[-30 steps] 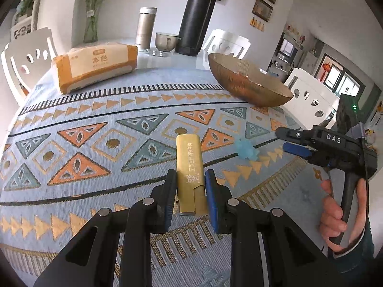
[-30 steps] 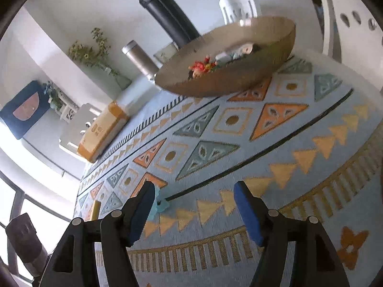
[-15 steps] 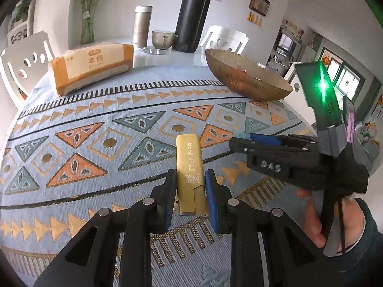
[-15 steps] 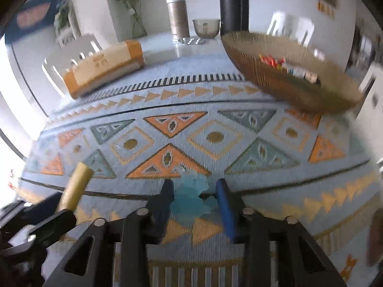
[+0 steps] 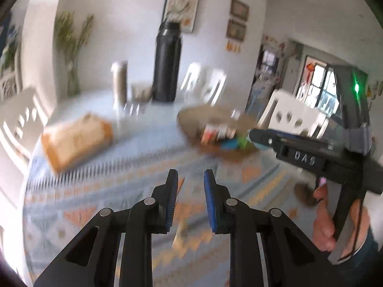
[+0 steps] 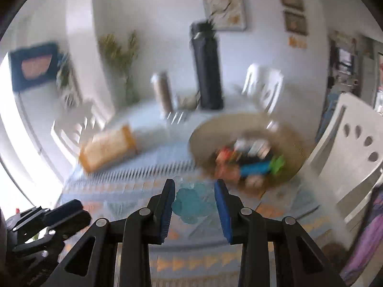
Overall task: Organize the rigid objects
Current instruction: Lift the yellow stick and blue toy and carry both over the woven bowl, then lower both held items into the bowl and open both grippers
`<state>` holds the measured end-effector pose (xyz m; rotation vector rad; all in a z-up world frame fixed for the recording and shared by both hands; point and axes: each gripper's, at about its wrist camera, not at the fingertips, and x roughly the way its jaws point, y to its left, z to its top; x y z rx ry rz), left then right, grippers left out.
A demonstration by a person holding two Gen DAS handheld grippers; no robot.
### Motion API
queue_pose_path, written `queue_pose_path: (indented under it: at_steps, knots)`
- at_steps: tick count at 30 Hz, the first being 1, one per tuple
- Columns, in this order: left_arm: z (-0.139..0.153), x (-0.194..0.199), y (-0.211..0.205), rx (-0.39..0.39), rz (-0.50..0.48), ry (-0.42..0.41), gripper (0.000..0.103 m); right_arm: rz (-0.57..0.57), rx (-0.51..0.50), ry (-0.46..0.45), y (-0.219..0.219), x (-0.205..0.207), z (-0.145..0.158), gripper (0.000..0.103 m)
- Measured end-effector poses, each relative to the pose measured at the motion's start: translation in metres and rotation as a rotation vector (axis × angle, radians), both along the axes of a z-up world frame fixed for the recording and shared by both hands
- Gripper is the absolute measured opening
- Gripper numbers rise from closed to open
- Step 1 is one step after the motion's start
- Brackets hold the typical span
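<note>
Left wrist view: left gripper [image 5: 190, 174] pinches a blurred gold bar [image 5: 180, 233]; right gripper [image 6: 194, 181] clamps a teal piece [image 6: 189, 203], with the bowl [image 6: 203, 131] beyond on the right.

This is a home, a dining corner that opens toward other rooms. A counter [image 6: 148, 124] carries a patterned cloth [image 6: 134, 189] in blue and orange, with white cut-out chairs [image 6: 354, 143] around it. At its far side stand a tall black flask [image 6: 207, 71], a steel flask [image 6: 162, 91] and a vase of dried stems [image 6: 122, 55]. A pack of tissues [image 6: 107, 148] and a wide gold bowl [image 6: 294, 148] with small bright items lie on the cloth. Framed pictures [image 6: 223, 0] hang on the white wall, and a doorway [image 5: 270, 71] and a window [image 5: 320, 88] show at the right.
</note>
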<state>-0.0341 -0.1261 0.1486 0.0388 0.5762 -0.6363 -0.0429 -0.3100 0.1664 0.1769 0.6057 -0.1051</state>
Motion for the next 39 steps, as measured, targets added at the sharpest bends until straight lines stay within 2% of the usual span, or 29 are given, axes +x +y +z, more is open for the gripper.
queue_pose_path:
  at_steps: [4, 6, 7, 8, 9, 11, 12, 15, 17, 18, 19, 20, 22, 24, 26, 30, 34, 37, 39]
  knots:
    - [0.026, 0.025, -0.028, -0.031, -0.039, -0.029, 0.019, -0.070, -0.017, -0.052, -0.025, 0.009, 0.023, 0.033]
    - [0.021, 0.037, -0.034, -0.010, -0.080, 0.021, 0.020, -0.067, 0.008, -0.010, -0.037, 0.017, 0.015, 0.033]
    - [0.010, 0.043, -0.034, 0.012, -0.111, 0.081, 0.023, -0.053, 0.020, 0.009, -0.039, 0.019, 0.009, 0.033]
    - [-0.002, 0.044, -0.031, 0.039, -0.119, 0.132, 0.037, -0.037, 0.024, 0.028, -0.039, 0.020, 0.001, 0.033]
    - [-0.017, 0.043, -0.027, 0.064, -0.127, 0.182, 0.042, -0.023, 0.021, 0.050, -0.039, 0.020, -0.009, 0.033]
    - [-0.054, 0.031, -0.018, 0.098, -0.162, 0.264, 0.058, 0.002, 0.022, 0.095, -0.037, 0.017, -0.033, 0.033]
    - [-0.074, 0.023, -0.016, 0.133, -0.167, 0.301, 0.061, 0.027, 0.049, 0.131, -0.034, 0.017, -0.051, 0.033]
    - [-0.106, 0.007, -0.023, 0.243, -0.127, 0.290, 0.061, 0.066, 0.114, 0.212, -0.030, 0.015, -0.090, 0.033]
    - [-0.123, 0.003, -0.033, 0.300, -0.126, 0.323, 0.059, 0.084, 0.125, 0.252, -0.022, 0.012, -0.108, 0.033]
    - [-0.128, 0.002, -0.036, 0.329, -0.120, 0.339, 0.055, 0.090, 0.122, 0.267, -0.018, 0.009, -0.114, 0.033]
    - [-0.132, 0.001, -0.038, 0.351, -0.106, 0.329, 0.045, 0.099, 0.116, 0.272, -0.014, 0.004, -0.116, 0.033]
    - [-0.135, 0.002, -0.038, 0.355, -0.101, 0.320, 0.033, 0.105, 0.109, 0.269, -0.012, 0.000, -0.116, 0.033]
    - [-0.135, 0.005, -0.038, 0.341, -0.083, 0.327, 0.021, 0.110, 0.075, 0.250, -0.006, -0.011, -0.112, 0.033]
    - [-0.131, 0.006, -0.037, 0.310, -0.064, 0.326, 0.021, 0.112, 0.054, 0.238, -0.002, -0.015, -0.107, 0.033]
    - [-0.116, 0.004, -0.041, 0.287, -0.056, 0.284, 0.021, 0.114, 0.056, 0.225, -0.002, -0.017, -0.100, 0.033]
    - [-0.067, 0.006, -0.052, 0.203, -0.062, 0.185, 0.021, 0.109, 0.068, 0.169, -0.004, -0.013, -0.071, 0.033]
    - [-0.001, 0.020, -0.067, 0.083, -0.056, 0.066, 0.021, 0.065, 0.035, 0.030, -0.010, -0.008, -0.017, 0.033]
    - [0.030, 0.038, -0.082, -0.002, -0.063, 0.009, 0.021, -0.002, 0.022, -0.100, -0.029, -0.003, 0.026, 0.033]
    - [0.039, 0.051, -0.092, -0.030, -0.063, -0.026, 0.021, -0.040, 0.026, -0.135, -0.042, 0.005, 0.040, 0.033]
